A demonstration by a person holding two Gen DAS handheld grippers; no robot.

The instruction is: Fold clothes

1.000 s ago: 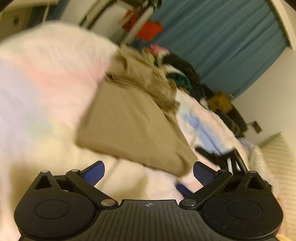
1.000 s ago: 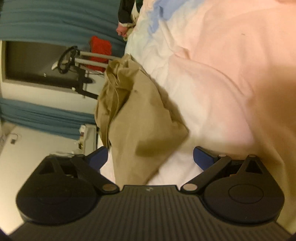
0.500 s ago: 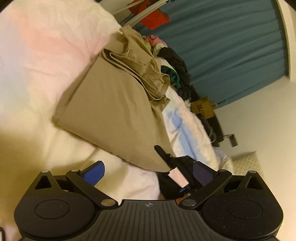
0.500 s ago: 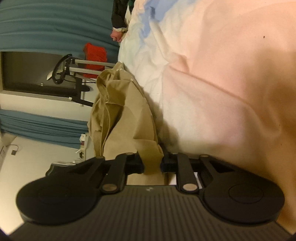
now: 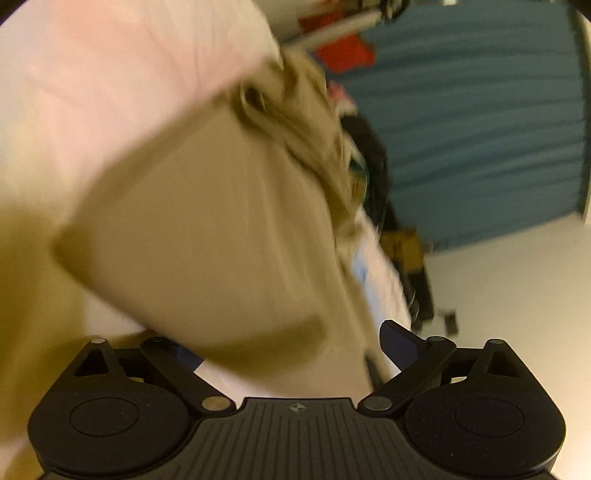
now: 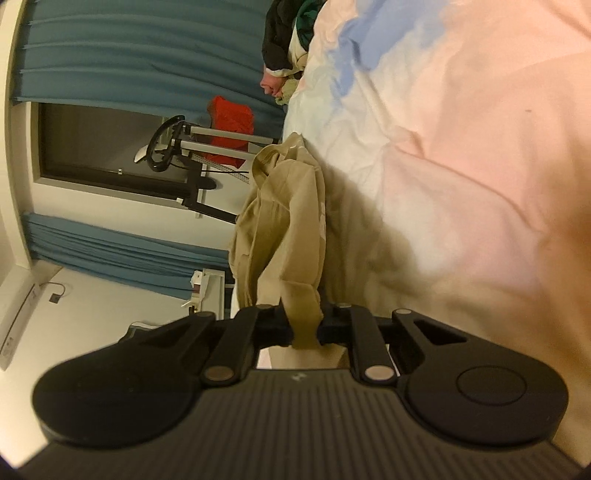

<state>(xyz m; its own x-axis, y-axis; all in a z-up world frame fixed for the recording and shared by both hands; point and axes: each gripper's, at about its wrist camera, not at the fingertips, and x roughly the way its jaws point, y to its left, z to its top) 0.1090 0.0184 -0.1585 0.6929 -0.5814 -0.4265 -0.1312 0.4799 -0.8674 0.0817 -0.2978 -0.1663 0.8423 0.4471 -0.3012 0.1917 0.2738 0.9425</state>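
- Khaki garment [image 6: 291,229] lying on the bed, stretched lengthwise away from the right claw [image 6: 303,326] toward the bed's edge; bunched, crumpled end far off by the edge, narrow twisted end nearest the lens.
- Right claw closed on that narrow end, cloth pinched between the two black fingers [image 6: 271,325] and hanging out below them.
- In the left wrist view, khaki garment [image 5: 221,236] seen as a broad flat panel, blurred, long axis running from just ahead of the claw up to a rumpled heap at the far end.
- Left claw [image 5: 291,347] spread wide, blue pads [image 5: 399,339] well apart, gripping nothing; near corner of the cloth between and above them, contact unclear.
- Bed sheet [image 6: 461,155] pale pink and white with a blue patch, creased.
- Beyond the bed: teal curtains [image 6: 110,55], a red item [image 6: 232,118] on a metal frame [image 6: 207,136], dark clothes [image 6: 280,33] piled at the bed's far end.
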